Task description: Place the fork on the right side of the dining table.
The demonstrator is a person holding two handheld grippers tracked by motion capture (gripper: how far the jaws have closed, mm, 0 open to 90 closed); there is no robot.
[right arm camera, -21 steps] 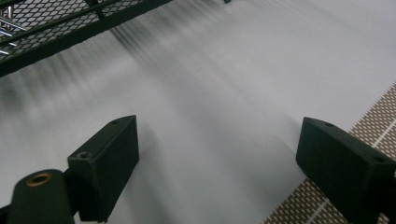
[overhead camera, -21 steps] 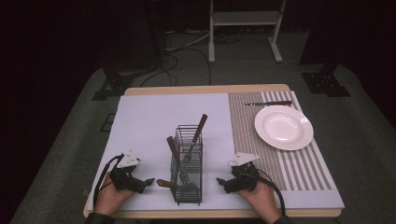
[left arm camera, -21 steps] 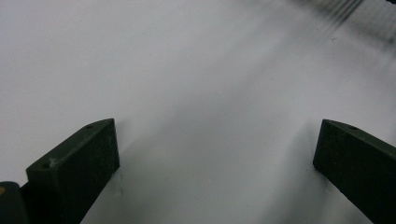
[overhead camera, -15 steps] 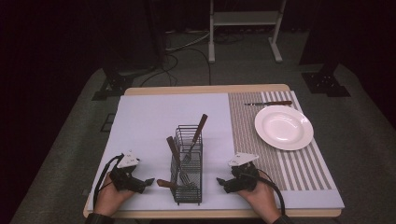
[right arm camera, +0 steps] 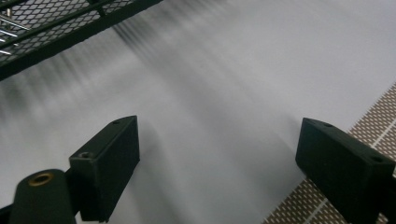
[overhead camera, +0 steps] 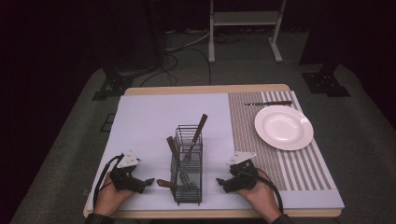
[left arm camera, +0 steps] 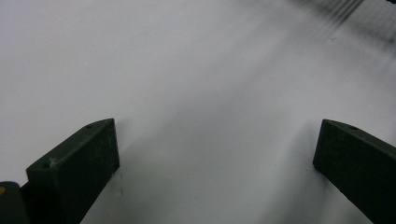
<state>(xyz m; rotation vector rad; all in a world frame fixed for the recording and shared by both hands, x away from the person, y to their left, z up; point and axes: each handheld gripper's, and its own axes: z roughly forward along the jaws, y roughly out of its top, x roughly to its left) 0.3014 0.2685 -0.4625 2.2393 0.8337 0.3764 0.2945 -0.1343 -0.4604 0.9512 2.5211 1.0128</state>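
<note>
Table (overhead camera: 140, 116), white mat: plate (overhead camera: 283, 127) toward far right corner, wire caddy (overhead camera: 187, 173) with cutlery at near edge, centre. Left gripper (overhead camera: 148, 181) and right gripper (overhead camera: 219, 180) flank it, jaws spread, empty. Likely pre-grasp; next, pull a utensil.

tabletop (overhead camera: 205, 89): a pale wood edge is seen
mat (overhead camera: 154, 121): plain pale lilac-white
placemat (overhead camera: 243, 126): brown and white stripes, finely woven
plate (overhead camera: 283, 127): plain white
caddy (overhead camera: 187, 165): black wire mesh
cutlery handles (overhead camera: 201, 127): dark brown
knife (overhead camera: 268, 103): brown handle, silver blade
left gripper (overhead camera: 148, 182): black, topped by a grey plate
right gripper (overhead camera: 219, 181): black, topped by a grey plate
floor (overhead camera: 70, 154): grey carpet
</note>
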